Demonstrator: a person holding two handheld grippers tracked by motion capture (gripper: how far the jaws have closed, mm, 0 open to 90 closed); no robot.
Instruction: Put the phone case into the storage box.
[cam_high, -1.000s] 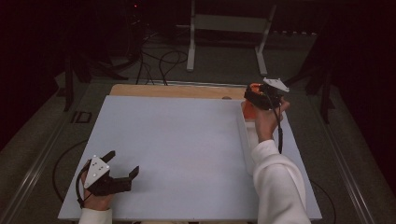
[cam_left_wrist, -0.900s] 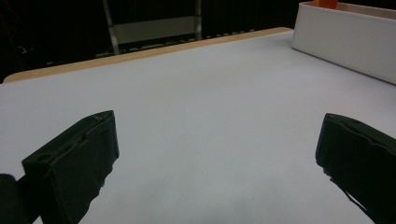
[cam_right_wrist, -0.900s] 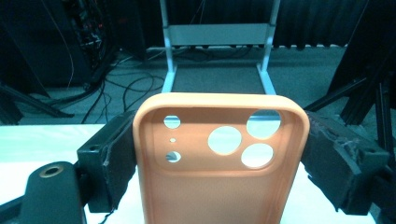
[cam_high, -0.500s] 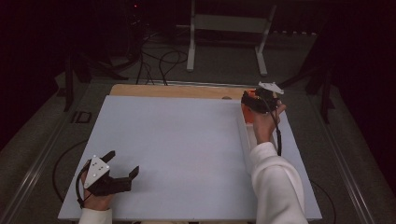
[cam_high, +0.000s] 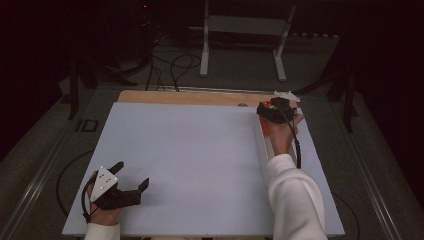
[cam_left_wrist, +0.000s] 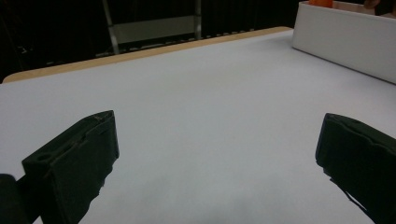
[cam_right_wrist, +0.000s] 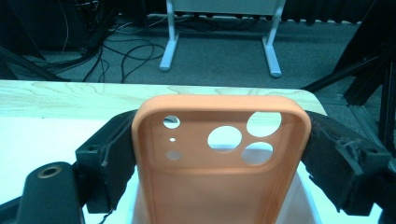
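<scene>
An orange phone case (cam_right_wrist: 219, 177) with camera cut-outs stands upright between the jaws of my right gripper (cam_right_wrist: 219, 154), which is shut on its two long edges. In the high view that gripper (cam_high: 271, 111) is at the far right of the white board, with the orange case (cam_high: 265, 126) just over a long white box (cam_high: 261, 147). The box rim (cam_right_wrist: 306, 196) shows below the case. My left gripper (cam_high: 132, 174) rests near the board's front left corner, open, with nothing between its jaws (cam_left_wrist: 217, 154).
The white board (cam_high: 190, 150) lies on a wooden table (cam_high: 190, 97) whose far edge shows. The white box (cam_left_wrist: 345, 42) is at the far right in the left gripper view. Behind the table are a white metal stand (cam_high: 240, 30) and floor cables (cam_high: 170, 65).
My right gripper has come slightly left and down towards the white box with the orange case in it. The left gripper has not moved.
</scene>
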